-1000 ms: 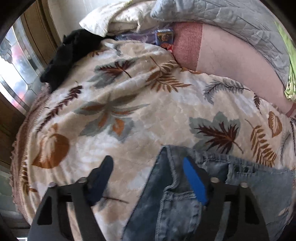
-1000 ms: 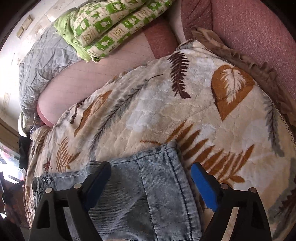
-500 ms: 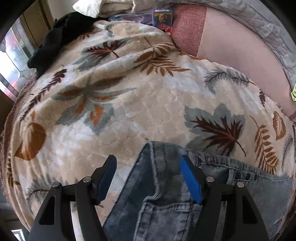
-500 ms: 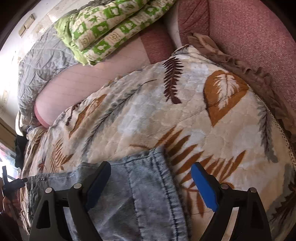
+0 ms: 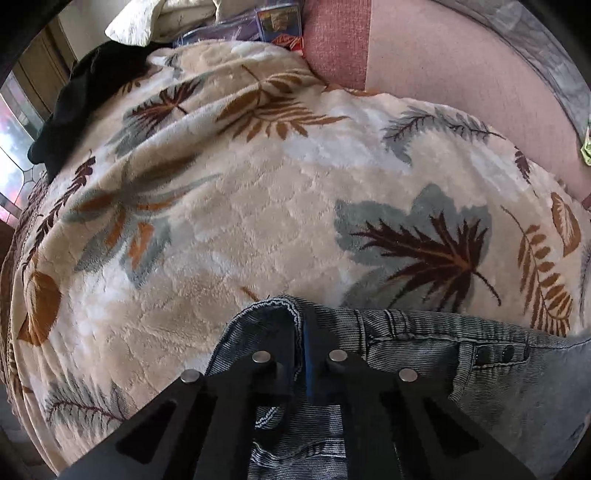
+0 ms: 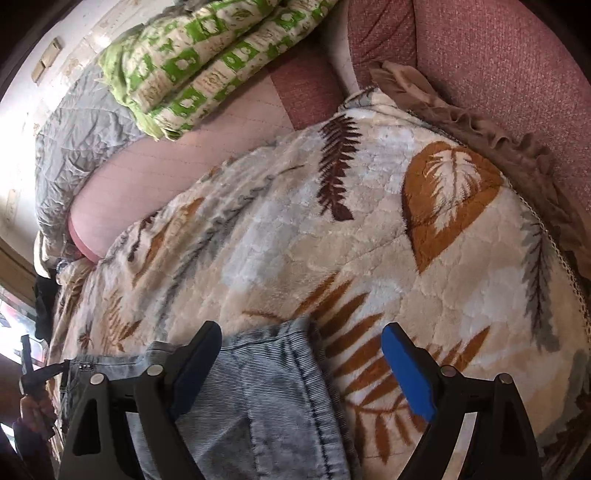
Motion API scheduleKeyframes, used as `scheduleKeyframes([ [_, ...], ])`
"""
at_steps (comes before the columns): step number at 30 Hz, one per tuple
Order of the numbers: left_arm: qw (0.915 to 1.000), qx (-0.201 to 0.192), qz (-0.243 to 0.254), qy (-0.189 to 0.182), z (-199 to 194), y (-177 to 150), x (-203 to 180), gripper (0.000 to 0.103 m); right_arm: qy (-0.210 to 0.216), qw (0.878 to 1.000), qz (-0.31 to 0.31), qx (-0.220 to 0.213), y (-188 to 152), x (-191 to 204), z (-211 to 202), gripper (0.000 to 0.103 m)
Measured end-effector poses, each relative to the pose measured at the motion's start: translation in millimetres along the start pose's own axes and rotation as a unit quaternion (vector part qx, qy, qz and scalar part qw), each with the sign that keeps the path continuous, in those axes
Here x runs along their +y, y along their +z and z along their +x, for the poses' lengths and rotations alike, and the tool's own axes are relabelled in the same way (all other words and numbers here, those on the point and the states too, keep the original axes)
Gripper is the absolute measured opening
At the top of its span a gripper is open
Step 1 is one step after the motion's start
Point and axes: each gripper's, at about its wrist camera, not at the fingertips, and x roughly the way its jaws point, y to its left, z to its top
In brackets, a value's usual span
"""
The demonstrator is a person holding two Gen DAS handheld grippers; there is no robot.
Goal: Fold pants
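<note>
Light blue denim pants [image 5: 461,369] lie on a cream leaf-print blanket [image 5: 240,221]. In the left wrist view my left gripper [image 5: 300,332] is shut on the waistband corner of the pants, the denim edge pinched between the blue pads. In the right wrist view the pants' leg end [image 6: 266,387] lies on the blanket [image 6: 332,240]. My right gripper [image 6: 301,354] is open, its jaws straddling the hem corner without closing on it. The left gripper and the hand holding it show at the far left [image 6: 33,380].
A black garment [image 5: 81,107] lies at the blanket's far left. A pink sofa back [image 5: 461,74] and boxes [image 5: 280,22] are behind. A green patterned quilt [image 6: 207,55], a grey quilt [image 6: 74,147] and a red cushion [image 6: 498,74] border the blanket.
My left gripper has closed on the waistband corner of the pants; it was open around it before. My right gripper stays open and has shifted slightly right along the hem.
</note>
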Motion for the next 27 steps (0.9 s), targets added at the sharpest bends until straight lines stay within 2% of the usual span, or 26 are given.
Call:
scheduleKeyframes([
  [4,0.9998,-0.008,-0.002,-0.015,-7.3,2.7,3.3,0.003,0.030,0.999,-0.003,0.024,-4.6,8.7,15.7,0.090],
  [6,0.9996,0.007,0.004,-0.026,-4.6,1.9,0.6,0.003,0.018,0.999,-0.010,0.039,-6.0,17.8,28.6,0.090],
  [9,0.9998,0.008,0.014,-0.009,-3.1,-0.2,-3.7,0.003,-0.024,0.998,-0.019,0.053,-6.8,27.5,49.3,0.085],
  [10,0.9999,0.005,0.012,0.002,-5.6,-1.0,-3.6,0.004,-0.044,0.997,-0.030,0.049,-7.4,31.4,53.2,0.075],
  [11,0.9999,-0.002,0.009,0.010,-8.8,-2.3,-3.2,0.003,-0.055,0.997,-0.040,0.045,-8.7,35.3,54.0,0.058],
  [12,0.9998,-0.011,0.007,0.014,-14.1,-3.7,-2.6,0.003,-0.055,0.996,-0.051,0.044,-9.4,40.7,52.5,0.047],
  [13,0.9993,-0.028,0.010,0.022,-23.8,-5.4,-2.1,0.003,-0.049,0.996,-0.060,0.043,-10.5,46.9,46.9,0.022],
  [15,0.9981,-0.055,0.016,0.025,-41.7,-7.9,-0.2,0.003,-0.049,0.996,-0.067,0.023,-12.1,53.4,29.6,0.021],
  [17,0.9968,-0.078,0.015,0.010,-65.2,-10.4,4.5,0.003,-0.042,0.996,-0.076,-0.002,-13.7,55.4,8.5,0.021],
  [22,0.9906,-0.133,0.013,-0.028,-132.4,-25.3,16.2,0.003,-0.020,0.996,-0.053,-0.066,-13.8,47.9,-56.6,0.019],
  [25,0.9847,-0.166,0.001,-0.053,-173.3,-42.7,30.2,0.003,-0.004,0.994,-0.038,-0.100,-19.4,46.2,-91.1,0.019],
  [27,0.9806,-0.183,-0.001,-0.071,-200.7,-67.2,42.6,0.003,0.000,0.993,-0.037,-0.110,-25.8,45.0,-108.6,0.019],
])
